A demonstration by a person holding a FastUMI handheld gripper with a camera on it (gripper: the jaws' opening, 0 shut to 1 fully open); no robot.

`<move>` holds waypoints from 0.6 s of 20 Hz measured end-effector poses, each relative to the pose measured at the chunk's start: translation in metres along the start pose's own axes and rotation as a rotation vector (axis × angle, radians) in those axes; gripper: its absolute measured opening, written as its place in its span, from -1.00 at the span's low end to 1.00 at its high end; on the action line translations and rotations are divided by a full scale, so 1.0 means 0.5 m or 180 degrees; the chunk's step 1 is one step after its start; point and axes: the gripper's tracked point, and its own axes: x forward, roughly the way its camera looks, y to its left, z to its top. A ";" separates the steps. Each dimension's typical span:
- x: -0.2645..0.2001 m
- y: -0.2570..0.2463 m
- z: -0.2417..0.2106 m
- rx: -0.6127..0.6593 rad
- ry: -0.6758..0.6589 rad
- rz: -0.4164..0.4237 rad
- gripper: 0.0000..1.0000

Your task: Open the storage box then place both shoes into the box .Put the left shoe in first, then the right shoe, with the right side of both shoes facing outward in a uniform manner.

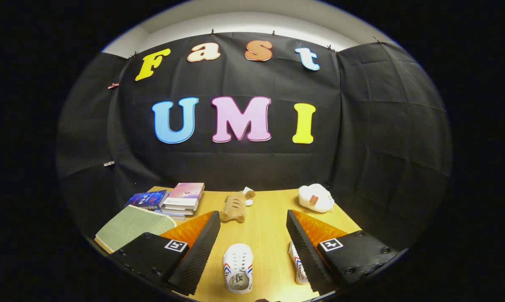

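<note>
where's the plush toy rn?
In the gripper view the plush toy lies on the wooden table, beyond the open gripper, past the white shoe between the fingers, right of the stacked books.

Square coded markers and dark screws are borne on the tongs [252, 235], whose textured fingers [202, 251] are spread wide.
</note>
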 end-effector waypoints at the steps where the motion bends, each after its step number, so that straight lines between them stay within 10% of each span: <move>1: 0.007 0.007 -0.016 0.0052 0.0077 0.0070 0.95; 12: 0.042 0.129 -0.214 0.0769 0.1195 0.1058 0.97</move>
